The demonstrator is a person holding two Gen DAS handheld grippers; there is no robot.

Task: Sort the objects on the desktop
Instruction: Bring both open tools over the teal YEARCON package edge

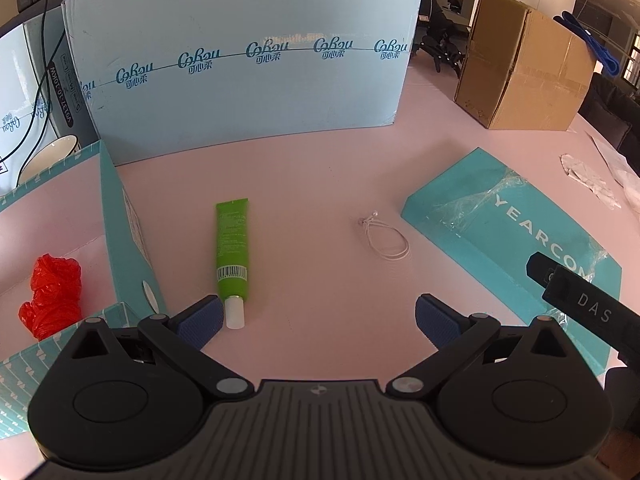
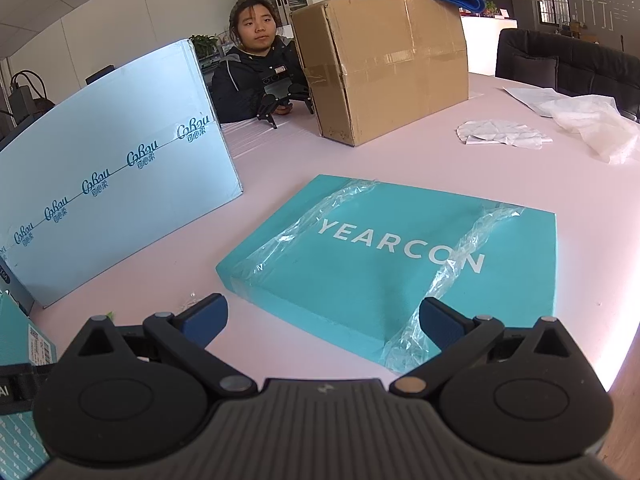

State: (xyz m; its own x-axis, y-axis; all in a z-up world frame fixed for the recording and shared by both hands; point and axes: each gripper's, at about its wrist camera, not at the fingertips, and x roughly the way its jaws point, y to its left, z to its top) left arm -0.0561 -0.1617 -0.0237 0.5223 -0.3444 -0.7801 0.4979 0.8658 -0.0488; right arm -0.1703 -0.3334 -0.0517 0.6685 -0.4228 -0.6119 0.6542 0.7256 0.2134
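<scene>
A green tube (image 1: 232,248) with a white cap lies on the pink table, its cap just ahead of my left gripper's left fingertip. A white elastic loop (image 1: 386,240) lies further right. My left gripper (image 1: 318,320) is open and empty above the table. An open teal box (image 1: 128,236) stands at the left with a crumpled red bag (image 1: 52,296) inside. A teal YEARCON lid (image 2: 400,256) lies flat at the right, also in the left wrist view (image 1: 516,236). My right gripper (image 2: 322,320) is open and empty over the lid's near edge.
A large pale blue carton (image 1: 240,60) stands at the back, a brown cardboard box (image 2: 380,64) behind the lid. White crumpled paper (image 2: 500,134) and plastic wrap (image 2: 592,120) lie at the far right. A person (image 2: 256,64) sits across the table. A bowl (image 1: 48,156) stands far left.
</scene>
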